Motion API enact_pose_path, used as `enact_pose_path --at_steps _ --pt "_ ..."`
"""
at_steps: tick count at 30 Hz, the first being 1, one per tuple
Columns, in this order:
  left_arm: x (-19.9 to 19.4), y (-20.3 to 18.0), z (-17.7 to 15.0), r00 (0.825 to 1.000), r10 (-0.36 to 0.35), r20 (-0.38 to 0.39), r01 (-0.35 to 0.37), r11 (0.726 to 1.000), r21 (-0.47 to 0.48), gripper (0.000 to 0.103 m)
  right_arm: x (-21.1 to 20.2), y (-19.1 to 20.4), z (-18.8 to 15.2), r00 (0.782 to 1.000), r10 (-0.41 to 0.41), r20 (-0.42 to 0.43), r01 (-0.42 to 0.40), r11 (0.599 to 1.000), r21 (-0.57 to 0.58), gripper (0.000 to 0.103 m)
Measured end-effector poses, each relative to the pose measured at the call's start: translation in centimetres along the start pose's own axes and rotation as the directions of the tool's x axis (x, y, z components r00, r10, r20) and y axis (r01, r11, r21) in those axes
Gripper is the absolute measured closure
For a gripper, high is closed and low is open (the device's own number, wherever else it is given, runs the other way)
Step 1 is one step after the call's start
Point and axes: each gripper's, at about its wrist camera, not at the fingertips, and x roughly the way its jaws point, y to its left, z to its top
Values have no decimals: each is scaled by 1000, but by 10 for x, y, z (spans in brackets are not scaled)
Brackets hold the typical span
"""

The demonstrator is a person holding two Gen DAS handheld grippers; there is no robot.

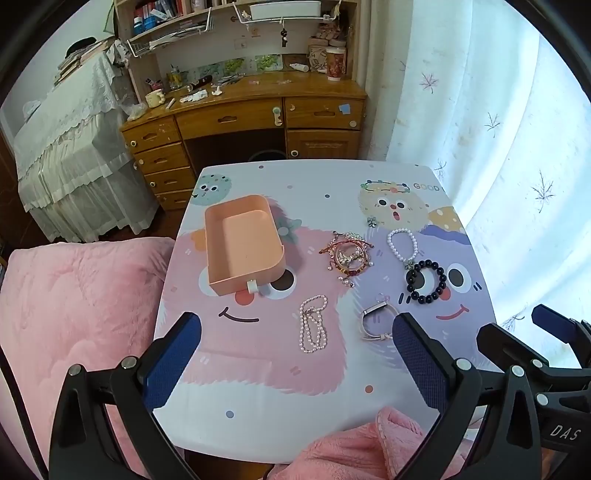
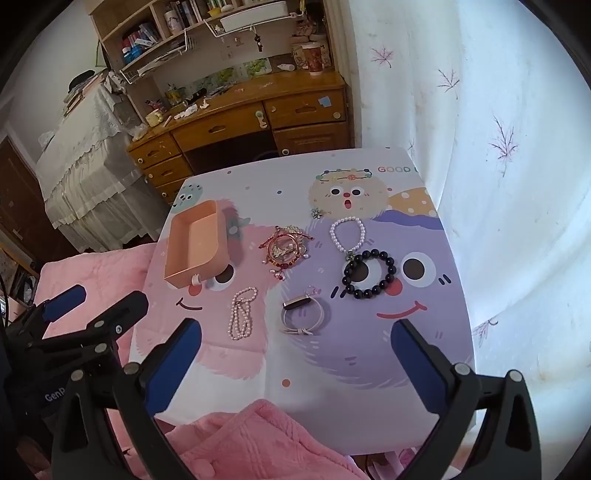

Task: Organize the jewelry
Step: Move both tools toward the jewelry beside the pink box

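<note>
Both grippers' fingers (image 1: 417, 354) spread wide, empty, pearl strand (image 1: 313, 323), black bead bracelet (image 1: 426, 281), peach tray (image 1: 243, 243)

From my remote station I see a wooden desk (image 1: 243, 110) with drawers beneath cluttered bookshelves (image 1: 166, 18), a red paper cup (image 1: 335, 63) on its top, a lace-covered cabinet (image 1: 66, 147) at left, a pink quilt (image 1: 74, 314) in front and leaf-print curtains (image 1: 498, 129) at right.
</note>
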Motion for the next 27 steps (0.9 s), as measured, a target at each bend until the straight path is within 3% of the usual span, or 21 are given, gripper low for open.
enact_pose_path --at_steps 27 --pt "-3 -1 -2 1000 -3 -7 3 1000 2 1 -6 3 -6 1000 0 9 0 1000 -8 0"
